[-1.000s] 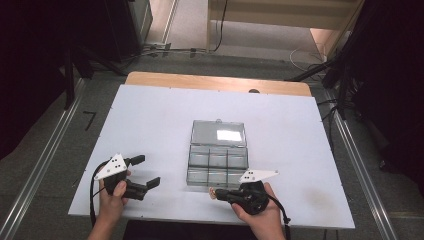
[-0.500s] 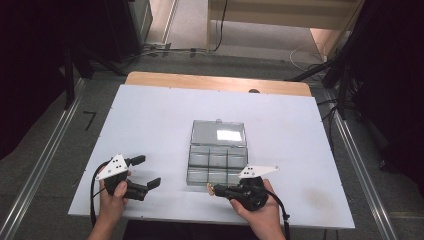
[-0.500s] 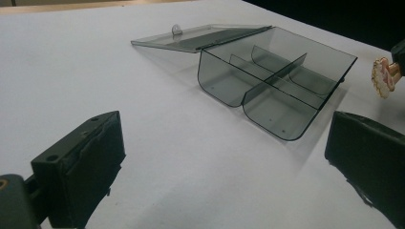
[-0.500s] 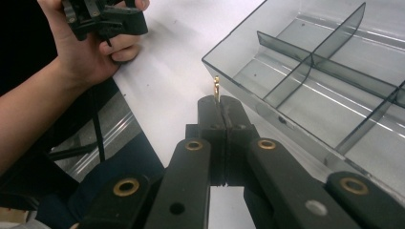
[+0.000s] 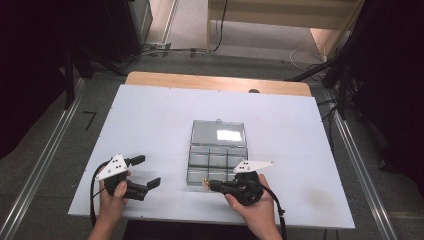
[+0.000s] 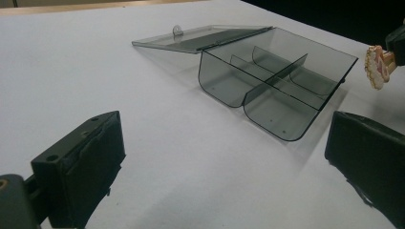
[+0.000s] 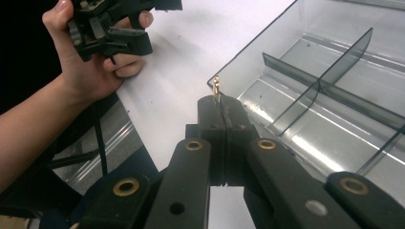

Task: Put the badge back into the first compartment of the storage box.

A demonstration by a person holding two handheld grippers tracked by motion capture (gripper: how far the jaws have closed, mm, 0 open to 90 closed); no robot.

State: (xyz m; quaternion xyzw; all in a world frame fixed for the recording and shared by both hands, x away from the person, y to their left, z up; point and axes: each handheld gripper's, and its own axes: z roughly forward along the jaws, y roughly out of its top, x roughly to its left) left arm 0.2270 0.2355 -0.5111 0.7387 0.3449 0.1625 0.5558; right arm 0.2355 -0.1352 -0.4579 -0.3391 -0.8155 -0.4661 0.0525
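A clear grey compartment box [image 5: 217, 160] lies open mid-table, its lid [image 5: 218, 133] folded flat on the far side. My right gripper [image 5: 209, 184] is shut on a small gold, pink-faced trinket [image 5: 204, 184], held just off the box's near left corner. In the right gripper view the trinket [image 7: 217, 88] sticks up from the pressed-together jaws beside the box wall [image 7: 248, 57]. My left gripper [image 5: 145, 172] rests open on the table to the left, with nothing between its jaws. In the left gripper view the box [image 6: 272, 81] lies ahead and the trinket [image 6: 376, 67] hangs at the right edge.
The white tabletop [image 5: 150, 120] has a wooden strip [image 5: 215, 82] along its far edge. Metal rails [image 5: 45, 150] and cables run on the floor at both sides. The box's compartments [image 7: 334, 119] look empty.
My right gripper with the trinket has slid left along the table's front, toward the box's near left corner. The left gripper has stayed put.
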